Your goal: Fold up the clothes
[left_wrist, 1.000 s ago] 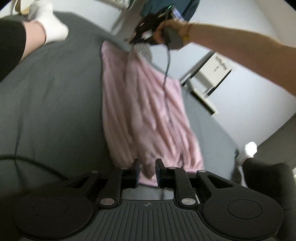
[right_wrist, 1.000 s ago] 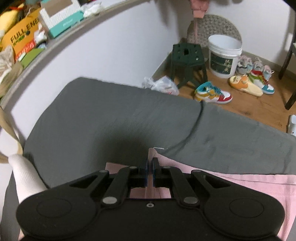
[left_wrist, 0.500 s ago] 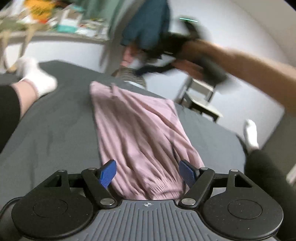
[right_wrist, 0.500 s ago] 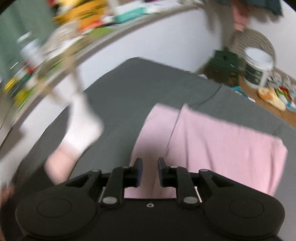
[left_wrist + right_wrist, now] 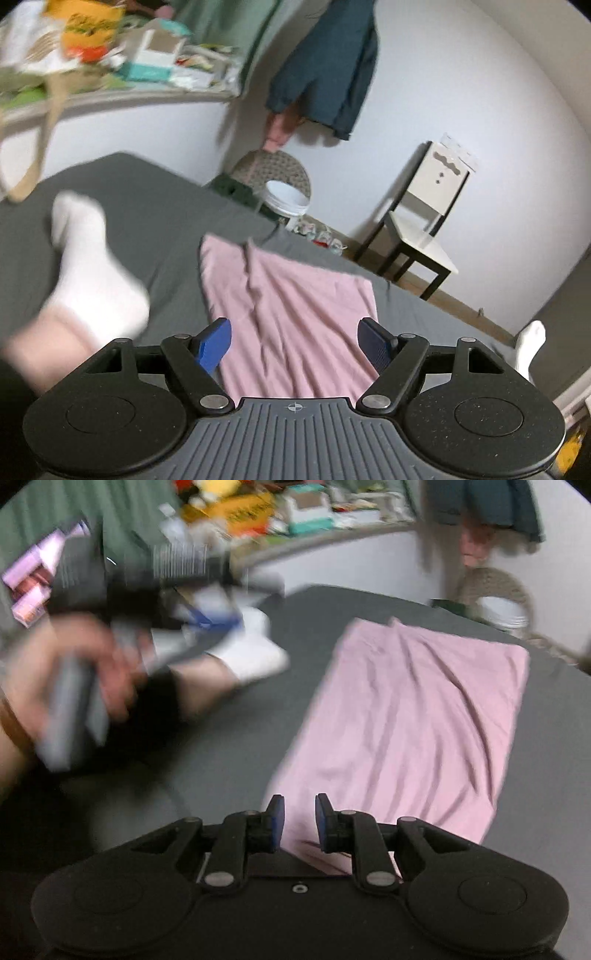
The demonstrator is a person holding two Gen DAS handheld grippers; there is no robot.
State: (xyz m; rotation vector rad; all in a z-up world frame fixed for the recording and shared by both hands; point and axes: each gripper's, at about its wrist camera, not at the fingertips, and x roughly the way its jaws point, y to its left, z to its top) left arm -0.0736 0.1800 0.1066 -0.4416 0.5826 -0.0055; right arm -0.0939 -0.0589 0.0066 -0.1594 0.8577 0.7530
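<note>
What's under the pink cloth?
The pink cloth lies flat on a dark grey bed sheet, which shows all around its edges. Whatever sits beneath the cloth's middle is covered, though no lump shows. Both grippers are open above its near edge.

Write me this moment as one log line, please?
stage: between folds | pink garment: flat on grey bed, released | left gripper: open wide | right gripper: open, empty, over near edge

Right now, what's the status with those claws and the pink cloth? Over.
Left claw wide open, empty. Right claw slightly open, empty. Pink cloth lies folded on the grey bed, wrinkled. White-socked foot beside it, not on it.
</note>
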